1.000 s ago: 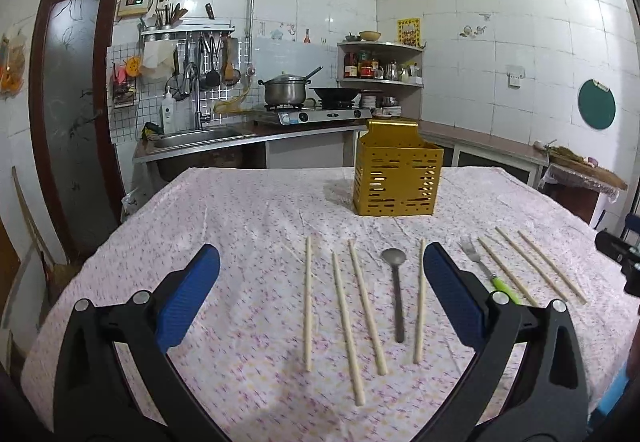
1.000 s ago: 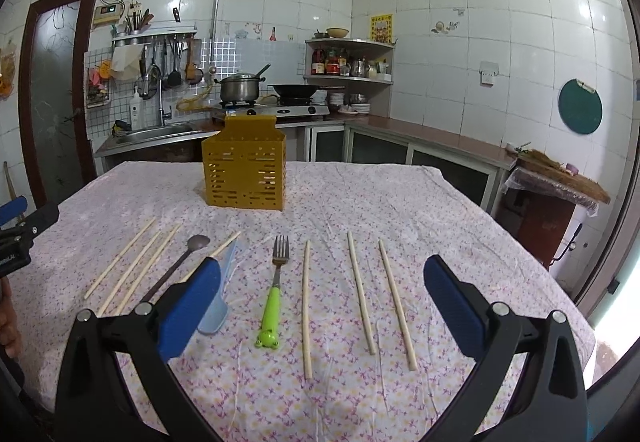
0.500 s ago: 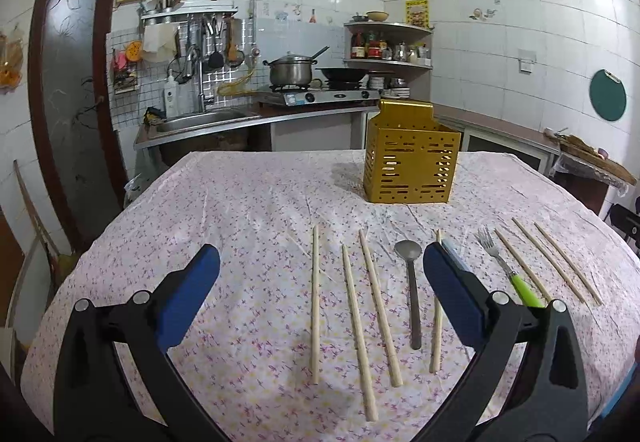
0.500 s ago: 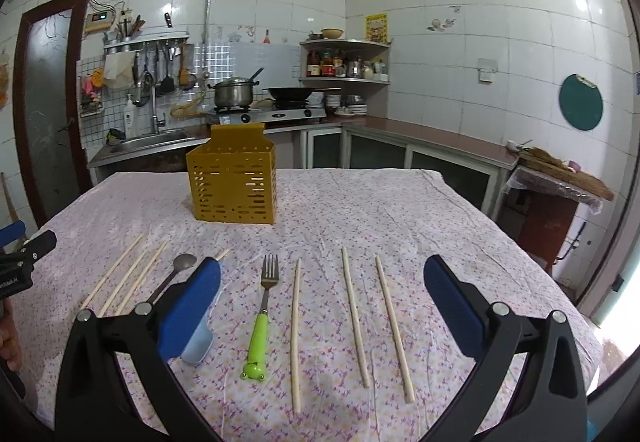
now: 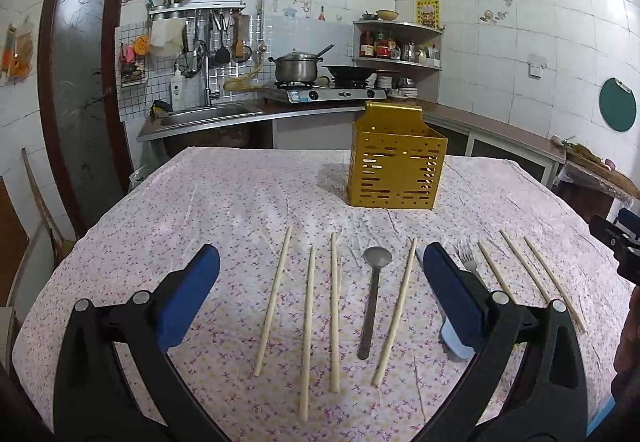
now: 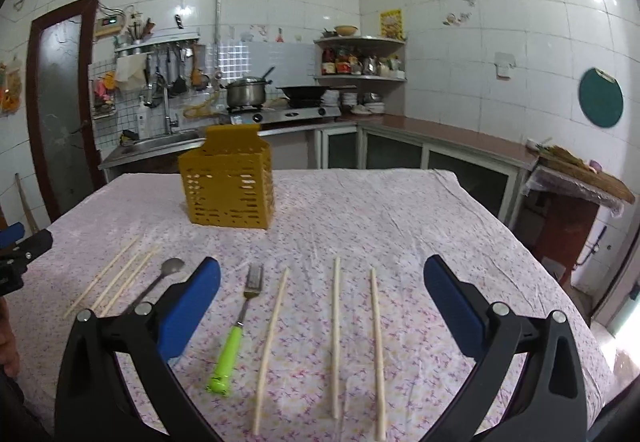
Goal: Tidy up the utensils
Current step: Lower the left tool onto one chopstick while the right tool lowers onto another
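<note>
While nothing had yet been picked up, the utensils lay in a loose row on the cloth: chopsticks (image 5: 274, 300), a spoon (image 5: 372, 296), a fork (image 6: 236, 326) with a green handle, and more chopsticks (image 6: 335, 338) to its right. The yellow caddy (image 5: 396, 172) stood upright beyond them, well apart. The step in hand looked like choosing a first piece; a thin stick lying flat would want the pads brought low and square across it, near its middle. Both the left gripper (image 5: 320, 294) and the right gripper (image 6: 322, 302) hovered above the row, jaws spread wide and empty, pointing toward the caddy.
</note>
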